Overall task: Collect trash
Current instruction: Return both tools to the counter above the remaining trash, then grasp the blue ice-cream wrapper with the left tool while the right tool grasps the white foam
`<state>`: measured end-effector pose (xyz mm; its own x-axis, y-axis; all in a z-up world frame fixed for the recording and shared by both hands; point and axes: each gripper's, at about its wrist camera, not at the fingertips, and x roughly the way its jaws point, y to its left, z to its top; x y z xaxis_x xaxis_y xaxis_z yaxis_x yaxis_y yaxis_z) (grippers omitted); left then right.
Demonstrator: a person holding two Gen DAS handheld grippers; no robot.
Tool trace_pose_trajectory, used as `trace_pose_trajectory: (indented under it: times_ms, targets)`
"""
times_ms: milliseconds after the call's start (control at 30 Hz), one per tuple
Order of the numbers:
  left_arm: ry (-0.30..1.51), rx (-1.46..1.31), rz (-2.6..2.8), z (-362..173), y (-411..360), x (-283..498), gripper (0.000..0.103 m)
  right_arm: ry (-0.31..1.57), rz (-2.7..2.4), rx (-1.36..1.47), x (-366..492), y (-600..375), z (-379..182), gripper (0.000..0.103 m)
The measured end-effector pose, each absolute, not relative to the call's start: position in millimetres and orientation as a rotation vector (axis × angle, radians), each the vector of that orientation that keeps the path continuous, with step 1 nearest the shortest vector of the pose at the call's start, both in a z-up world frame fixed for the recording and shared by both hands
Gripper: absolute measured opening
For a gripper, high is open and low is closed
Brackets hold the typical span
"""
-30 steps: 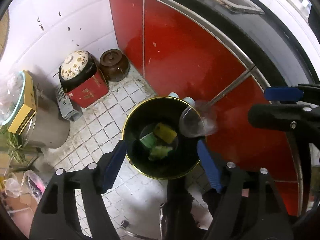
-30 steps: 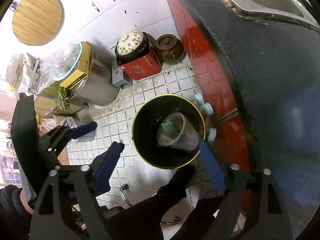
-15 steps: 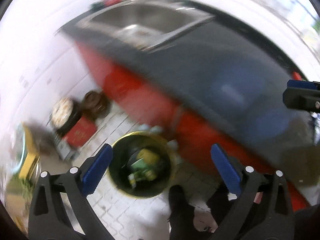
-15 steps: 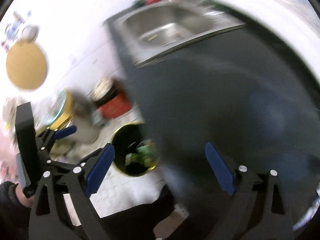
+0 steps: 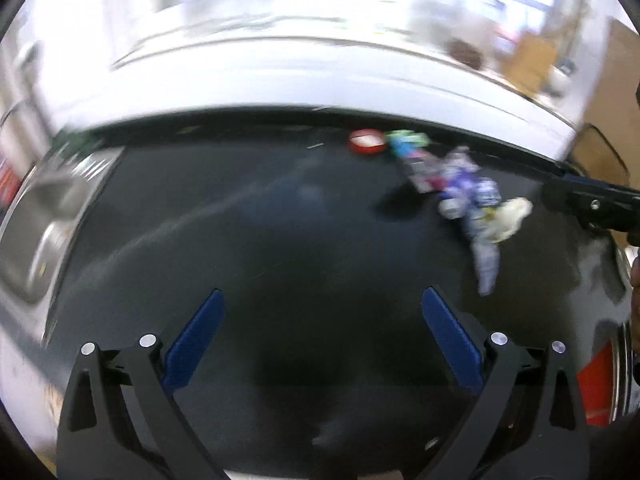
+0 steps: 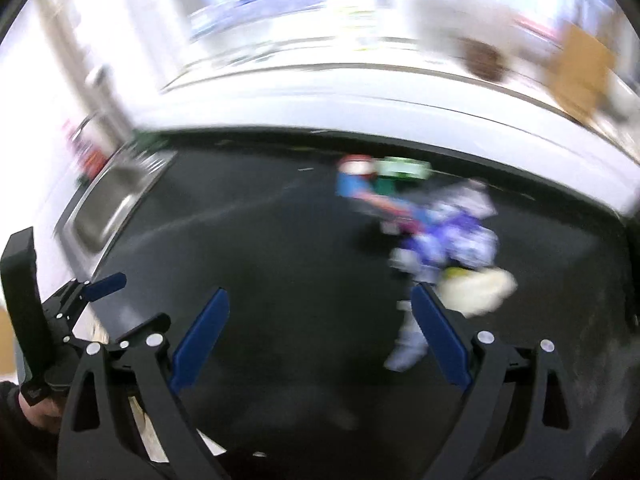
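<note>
Two claws hang wide and hold nothing, the left claw (image 5: 322, 340) and the right claw (image 6: 320, 338), over the dark counter (image 5: 248, 240). The trash (image 6: 436, 240) lies by the counter's far right edge, long from far-left to near-right, nearer the right claw. Only the left view shows the far trash sharply.

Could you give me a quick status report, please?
Left hand-held gripper open, empty. Right hand-held gripper open, empty. Trash pile on dark counter, untouched. Nothing blocking.
</note>
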<state>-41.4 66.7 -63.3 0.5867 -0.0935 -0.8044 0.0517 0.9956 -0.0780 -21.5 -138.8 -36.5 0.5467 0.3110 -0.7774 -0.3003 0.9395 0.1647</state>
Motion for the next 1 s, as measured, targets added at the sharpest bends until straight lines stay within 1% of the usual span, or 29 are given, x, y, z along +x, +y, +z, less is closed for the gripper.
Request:
trace_pose_trajectory:
  times_ms: [167,267,400,600,867,1000]
  targets:
    - [0.936,0.043,-0.196,-63,5,-10,0.096,0.93,0.259,0.117,-21,-202,-46,0.089]
    - [0.944,0.061,-0.23,-64,-18,6,0.096,0.948,0.231,0.183,-19,-227,-56,0.089]
    - [0.942,0.094,-0.252,-66,-29,28,0.096,0.976,0.212,0.239,-8,-244,-68,0.089]
    - [0.894,0.269,-0.297,-74,-57,84,0.096,1.064,0.194,0.296,19,-259,-106,0.089]
    - [0.904,0.402,-0.412,-112,-92,165,0.096,1.189,0.18,0.387,61,-265,-159,0.089]
    - [0.945,0.455,-0.459,-140,-104,189,0.096,1.228,0.186,0.393,77,-263,-172,0.089]
